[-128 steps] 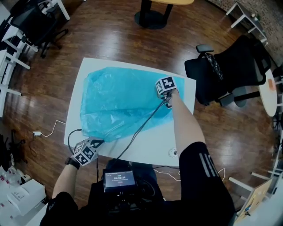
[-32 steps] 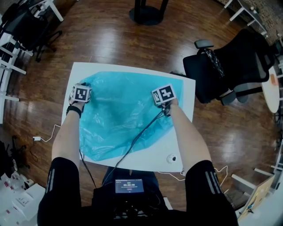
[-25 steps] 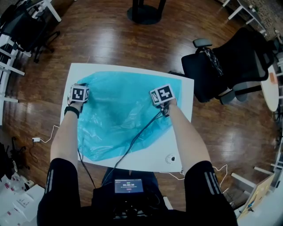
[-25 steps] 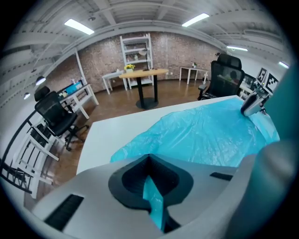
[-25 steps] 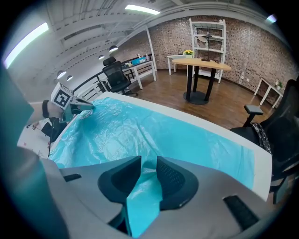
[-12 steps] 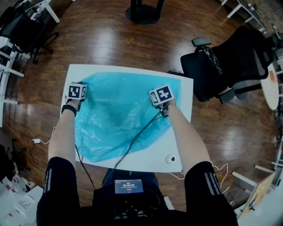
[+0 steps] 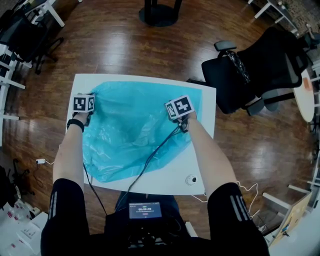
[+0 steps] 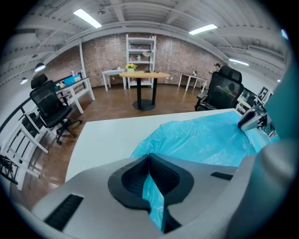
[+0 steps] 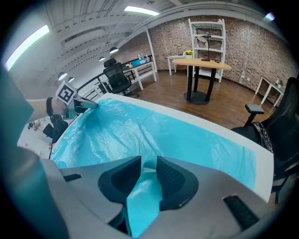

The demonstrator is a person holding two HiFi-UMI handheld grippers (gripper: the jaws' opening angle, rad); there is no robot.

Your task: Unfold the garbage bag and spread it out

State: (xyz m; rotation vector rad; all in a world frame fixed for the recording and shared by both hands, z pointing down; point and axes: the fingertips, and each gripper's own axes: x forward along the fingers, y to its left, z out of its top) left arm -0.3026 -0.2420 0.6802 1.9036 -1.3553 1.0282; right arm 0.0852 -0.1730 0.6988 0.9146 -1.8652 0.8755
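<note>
Garbage bag (image 7: 135, 130): lies between my left hand-held gripper (image 8: 149, 158) and right hand-held gripper (image 9: 148, 162) (both pinch its film), slack trailing toward me.

Table (image 7: 172, 176): standing white on wooden floor (image 7: 120, 47).
Office chair (image 7: 260, 70): sitting black, right of table.
Small round object (image 7: 190, 179): lying by near right table corner.
Pedestal base (image 7: 159, 14): standing far beyond table.

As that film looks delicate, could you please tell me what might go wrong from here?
The left tongs have just closed on a thin pinch of the crinkled blue plastic garbage bag; it could slip or tear. The right tongs hold a looser bunch, and the black cable trailing over the bag could snag.
</note>
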